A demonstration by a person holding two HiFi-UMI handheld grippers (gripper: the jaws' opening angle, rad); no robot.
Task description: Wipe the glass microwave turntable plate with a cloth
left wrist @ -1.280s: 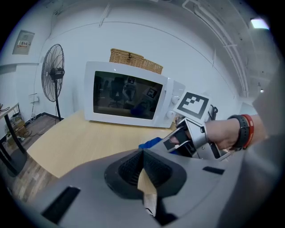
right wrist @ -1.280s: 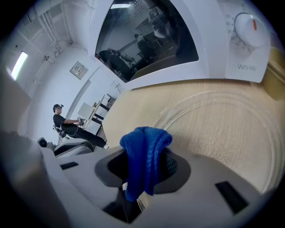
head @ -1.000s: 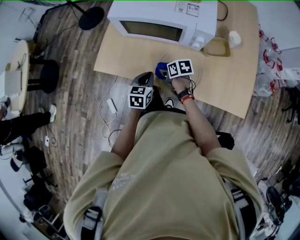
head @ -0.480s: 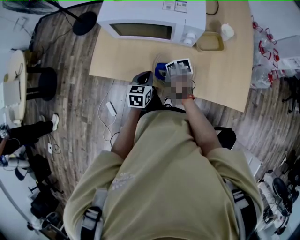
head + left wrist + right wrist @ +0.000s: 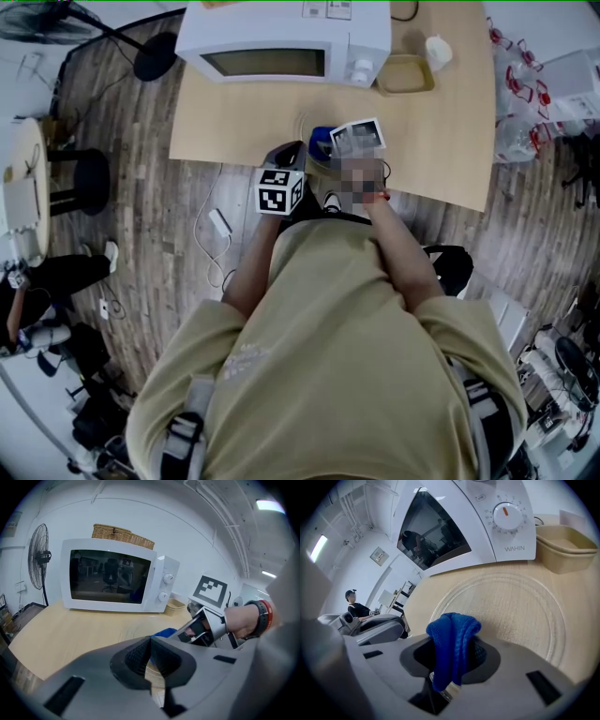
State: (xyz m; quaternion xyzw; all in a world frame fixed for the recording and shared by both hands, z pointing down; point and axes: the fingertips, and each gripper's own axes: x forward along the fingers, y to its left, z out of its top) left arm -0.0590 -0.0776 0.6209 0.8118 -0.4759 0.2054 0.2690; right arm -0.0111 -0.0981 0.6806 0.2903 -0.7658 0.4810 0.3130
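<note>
The clear glass turntable plate (image 5: 506, 604) lies flat on the wooden table (image 5: 234, 122) in front of the white microwave (image 5: 281, 42). My right gripper (image 5: 451, 667) is at the plate's near rim, shut on a folded blue cloth (image 5: 452, 641) that sticks up between the jaws. From the head view the cloth (image 5: 322, 141) shows just left of that gripper's marker cube. My left gripper (image 5: 150, 652) hovers at the table's front edge, left of the plate, its jaws shut with nothing visibly between them. In its view the right gripper (image 5: 202, 629) and the cloth (image 5: 164, 633) are close ahead.
A beige tray (image 5: 405, 75) and a small white container (image 5: 436, 52) sit right of the microwave. A wicker basket (image 5: 123, 534) rests on the microwave. A fan (image 5: 40, 557) stands left of the table. A seated person (image 5: 351, 604) is off to the left.
The head camera has tilted, so the microwave and table sit higher in frame. Both grippers keep about the same places at the table's front edge.
</note>
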